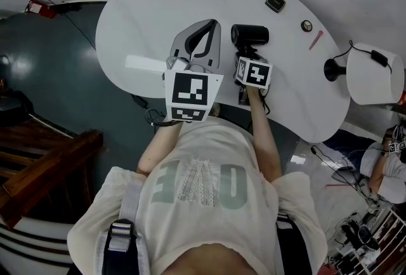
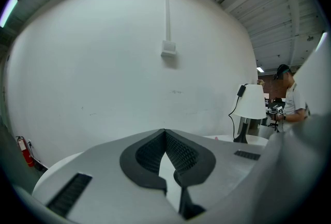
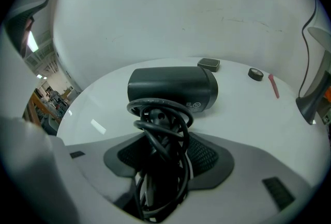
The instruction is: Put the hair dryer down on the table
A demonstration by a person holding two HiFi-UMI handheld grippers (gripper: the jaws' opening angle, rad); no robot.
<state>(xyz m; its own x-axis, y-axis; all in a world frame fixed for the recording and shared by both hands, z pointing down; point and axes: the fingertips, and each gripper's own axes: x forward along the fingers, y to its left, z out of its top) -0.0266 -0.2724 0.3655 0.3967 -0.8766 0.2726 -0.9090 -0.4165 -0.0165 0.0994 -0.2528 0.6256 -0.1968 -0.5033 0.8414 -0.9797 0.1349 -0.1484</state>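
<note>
Only one hair dryer (image 3: pixel 173 88) here, gripped by its cord-wrapped handle in the right tool (image 3: pixel 165 163), with jaws spread fairly wide around handle plus cord bundle. Sticks straight out ahead of that tool, handle running along the jaws, barrel lying crosswise left to right at the far end. Hangs low over the white table (image 1: pixel 158 0), maybe already touching it, hard to say from these angles. Looks like a straight drop down is all that's needed, with plenty of bare top under and around the barrel. Left tool (image 2: pixel 165 132) pinched shut on nothing, sitting just beside the right one on its left, so probably no part in this. Counted on the table otherwise: one lamp (image 1: pixel 374 73), one small dark box (image 1: pixel 275 2), one little round thing (image 1: pixel 306 25), one pink stick (image 1: pixel 316 40), all off to the right and apart from the hair dryer. Two tools total
</note>
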